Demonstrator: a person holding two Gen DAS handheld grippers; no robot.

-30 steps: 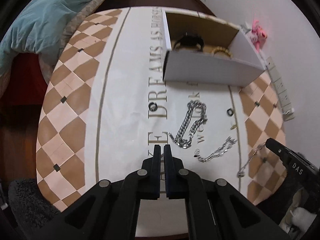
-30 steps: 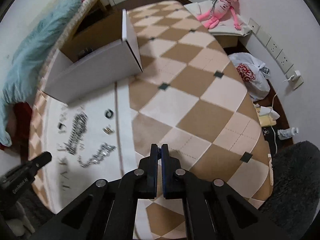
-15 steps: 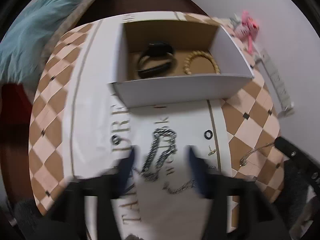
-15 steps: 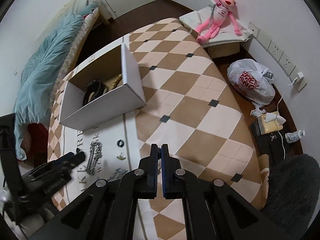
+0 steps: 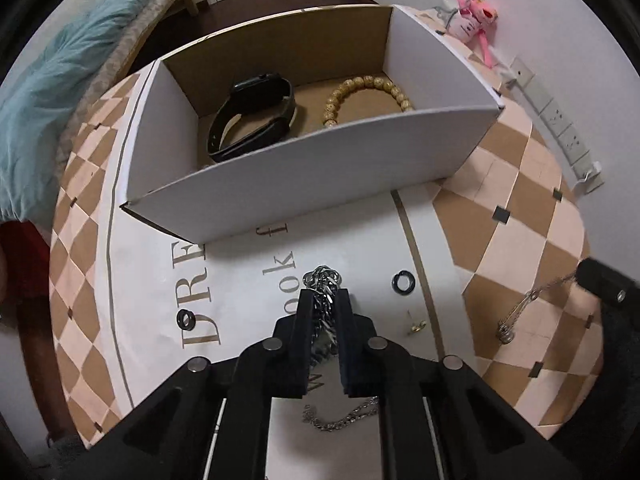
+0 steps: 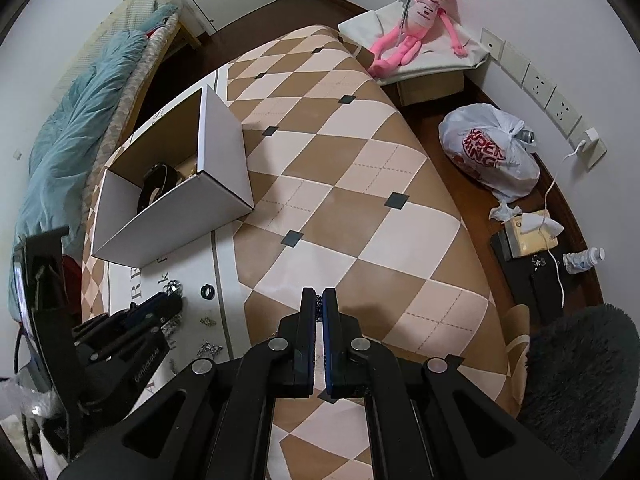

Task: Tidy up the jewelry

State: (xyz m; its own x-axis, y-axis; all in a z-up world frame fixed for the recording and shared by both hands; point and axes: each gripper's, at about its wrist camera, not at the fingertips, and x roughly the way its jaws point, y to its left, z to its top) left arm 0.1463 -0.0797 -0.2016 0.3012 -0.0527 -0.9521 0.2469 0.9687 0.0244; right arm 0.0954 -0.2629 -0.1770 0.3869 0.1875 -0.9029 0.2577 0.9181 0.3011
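The heavy silver chain [image 5: 322, 304] is being clamped between the pads of the left claw [image 5: 323, 300], its links running lengthwise along the claw, with the looped end showing just beyond the tips. It is lying on the white printed strip of the bed cover [image 5: 248, 320]. The open cardboard box [image 5: 304, 168], already holding a black watch [image 5: 252, 116] and a beaded bracelet [image 5: 368, 92], is standing directly ahead of the left claw, so a lift over the near wall is being called for. The right claw [image 6: 319, 300] is being kept together on a thin chain [image 5: 528, 304], further from the box
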